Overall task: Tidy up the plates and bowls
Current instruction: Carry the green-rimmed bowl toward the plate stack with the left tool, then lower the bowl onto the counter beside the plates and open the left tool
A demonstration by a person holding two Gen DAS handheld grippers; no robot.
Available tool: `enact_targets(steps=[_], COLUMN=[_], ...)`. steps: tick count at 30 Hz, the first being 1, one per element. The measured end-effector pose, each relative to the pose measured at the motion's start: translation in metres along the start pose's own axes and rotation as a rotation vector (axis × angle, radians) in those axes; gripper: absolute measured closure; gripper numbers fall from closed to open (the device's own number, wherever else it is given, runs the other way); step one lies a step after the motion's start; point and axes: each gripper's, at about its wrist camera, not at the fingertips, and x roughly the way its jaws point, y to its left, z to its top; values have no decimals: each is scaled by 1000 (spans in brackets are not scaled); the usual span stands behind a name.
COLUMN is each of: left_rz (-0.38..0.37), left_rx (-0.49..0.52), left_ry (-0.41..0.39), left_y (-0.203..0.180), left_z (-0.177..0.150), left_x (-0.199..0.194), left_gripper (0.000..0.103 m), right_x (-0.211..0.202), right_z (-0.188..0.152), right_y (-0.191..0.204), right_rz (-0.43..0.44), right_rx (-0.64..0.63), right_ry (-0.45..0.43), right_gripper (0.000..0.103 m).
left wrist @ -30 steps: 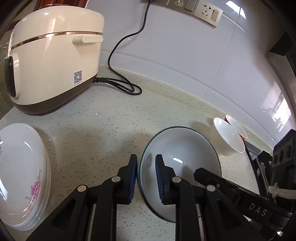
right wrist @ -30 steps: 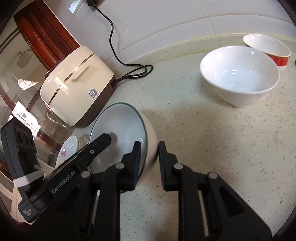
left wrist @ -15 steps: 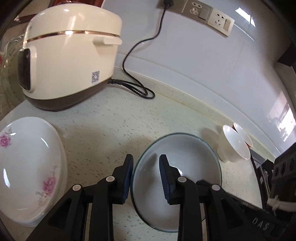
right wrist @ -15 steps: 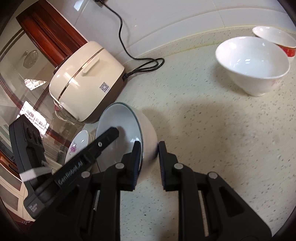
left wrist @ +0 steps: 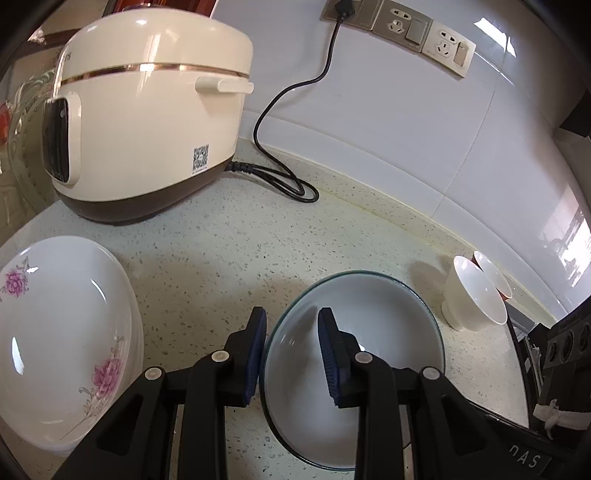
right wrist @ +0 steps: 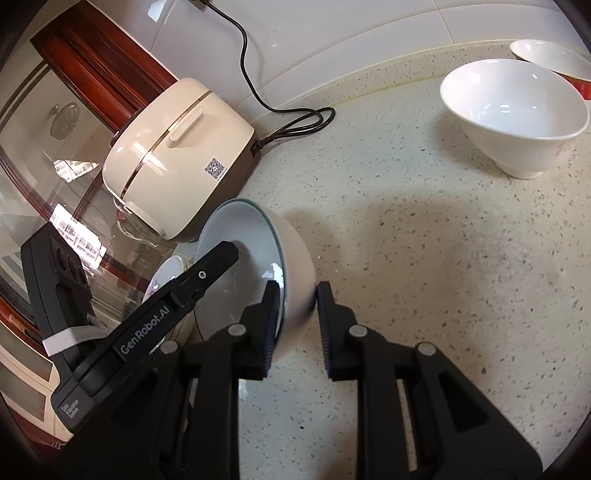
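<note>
A white bowl with a green rim (left wrist: pixel 388 332) is tipped up beside the counter top. My right gripper (right wrist: pixel 298 291) is shut on the bowl (right wrist: pixel 299 266), one finger inside and one outside the wall. My left gripper (left wrist: pixel 291 317) straddles the far rim, which runs next to the left blue pad (left wrist: pixel 255 354) with a clear gap to the other pad; it is open. In the right wrist view the left gripper's finger (right wrist: pixel 218 258) reaches into the bowl. A stack of white plates with pink flowers (left wrist: pixel 62 332) lies to the left.
A cream rice cooker (left wrist: pixel 147 110) stands at the back left, its black cord (left wrist: pixel 280 173) running up to wall sockets (left wrist: pixel 413 29). A plain white bowl (right wrist: pixel 513 110) and a red-and-white bowl (right wrist: pixel 554 59) sit at the right by the wall. Speckled counter (right wrist: pixel 424 240) lies between.
The left gripper's pads, close together on the bowl's rim a second ago, have spread apart. The right gripper has kept its hold. Both views have shifted a little.
</note>
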Motion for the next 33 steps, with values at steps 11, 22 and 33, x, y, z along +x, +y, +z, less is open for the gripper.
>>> enact_targets(steps=[11, 22, 33], left_rz=[55, 111, 60], left_rx=[-16, 0, 76], left_ry=[-45, -120, -283], left_y=[4, 3, -14], left_z=[2, 6, 0], left_x=[-5, -16, -47], left_gripper=[49, 21, 21], right_x=[12, -8, -65], right_z=[0, 4, 15], right_y=[-8, -8, -15], right_rz=[92, -24, -211], right_rx=[103, 68, 20], right_ry=[34, -67, -318], right_gripper=[73, 37, 31])
